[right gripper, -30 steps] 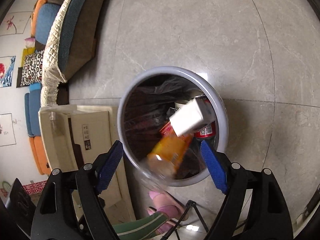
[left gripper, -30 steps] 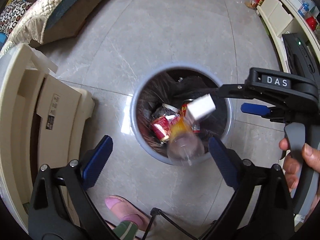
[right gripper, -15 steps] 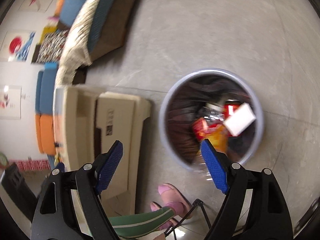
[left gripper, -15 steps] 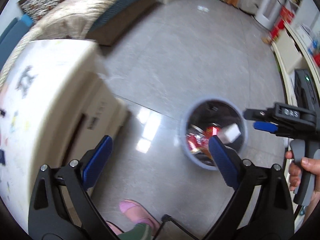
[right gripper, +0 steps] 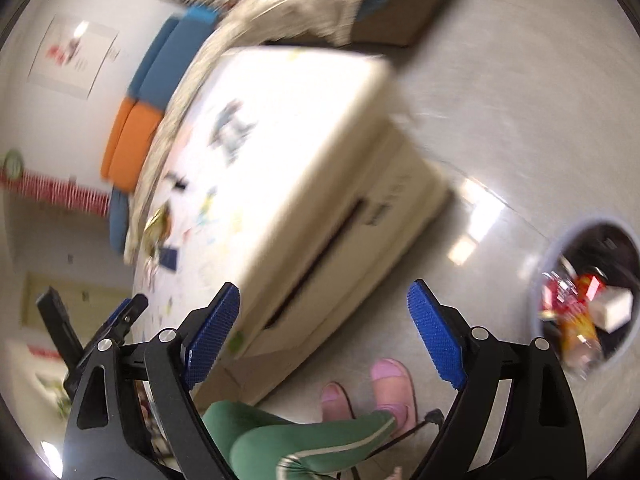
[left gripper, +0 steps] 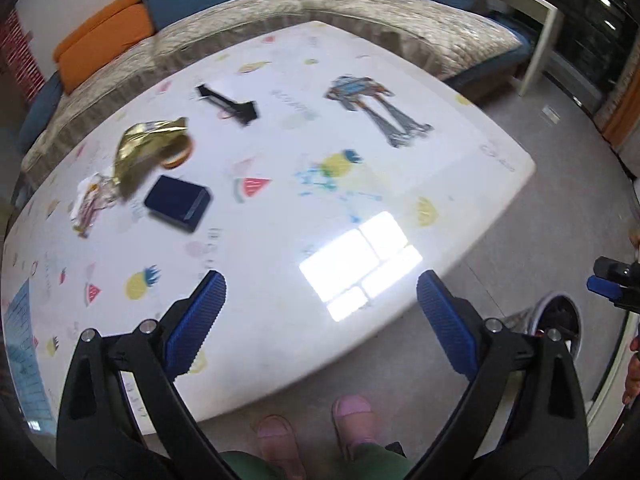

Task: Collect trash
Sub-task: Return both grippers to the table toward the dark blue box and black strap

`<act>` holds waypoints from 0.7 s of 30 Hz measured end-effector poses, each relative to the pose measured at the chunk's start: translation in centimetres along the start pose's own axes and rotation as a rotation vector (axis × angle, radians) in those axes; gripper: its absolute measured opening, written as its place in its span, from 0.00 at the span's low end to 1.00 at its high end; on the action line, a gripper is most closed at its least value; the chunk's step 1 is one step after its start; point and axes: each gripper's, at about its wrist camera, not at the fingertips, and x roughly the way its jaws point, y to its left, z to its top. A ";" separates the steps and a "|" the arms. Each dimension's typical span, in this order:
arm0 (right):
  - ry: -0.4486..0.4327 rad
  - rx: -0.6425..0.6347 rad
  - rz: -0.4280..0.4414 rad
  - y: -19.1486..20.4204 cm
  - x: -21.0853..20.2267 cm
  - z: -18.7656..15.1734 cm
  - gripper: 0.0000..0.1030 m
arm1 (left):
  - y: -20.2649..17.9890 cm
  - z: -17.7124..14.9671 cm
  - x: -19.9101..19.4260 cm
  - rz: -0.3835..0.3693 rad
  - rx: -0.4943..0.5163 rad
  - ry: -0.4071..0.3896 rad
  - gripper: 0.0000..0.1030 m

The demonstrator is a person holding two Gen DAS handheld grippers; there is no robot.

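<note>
My left gripper point(left gripper: 320, 320) is open and empty above the near edge of the white table point(left gripper: 400, 160). On the table's left part lie a crumpled gold wrapper point(left gripper: 144, 152) and a small clear wrapper point(left gripper: 90, 204). My right gripper point(right gripper: 322, 340) holds nothing, its jaws still opening, over the floor beside the table point(right gripper: 300, 140). The round trash bin point(right gripper: 548, 280) stands at the right, holding red cans, an orange-labelled bottle point(right gripper: 576, 332) and a white box point(right gripper: 612, 308). In the left wrist view the bin point(left gripper: 560, 320) shows at the lower right edge.
A dark blue box point(left gripper: 178, 202) and a black tool point(left gripper: 232, 104) lie on the table. A sofa point(left gripper: 280, 8) with blue and orange cushions wraps behind it. The person's pink slippers point(left gripper: 352, 412) and green trouser legs stand at the table's near side.
Both grippers swung up and away from the bin toward the table. The bottle and white box that were falling now lie in the bin. The tabletop has come into view.
</note>
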 end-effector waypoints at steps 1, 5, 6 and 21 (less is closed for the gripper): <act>0.014 -0.032 0.005 1.9 1.0 0.3 0.83 | 1.8 0.0 0.1 0.020 -0.032 0.001 0.91; 0.069 -0.168 0.017 9.5 5.4 1.5 0.83 | 8.8 0.3 0.5 0.084 -0.218 0.002 0.93; 0.079 -0.196 0.017 10.9 6.2 1.8 0.83 | 10.0 0.3 0.7 0.096 -0.257 -0.004 0.93; 0.220 -0.578 0.014 29.7 21.9 8.2 0.83 | 17.2 3.2 8.4 0.154 -0.603 0.055 0.93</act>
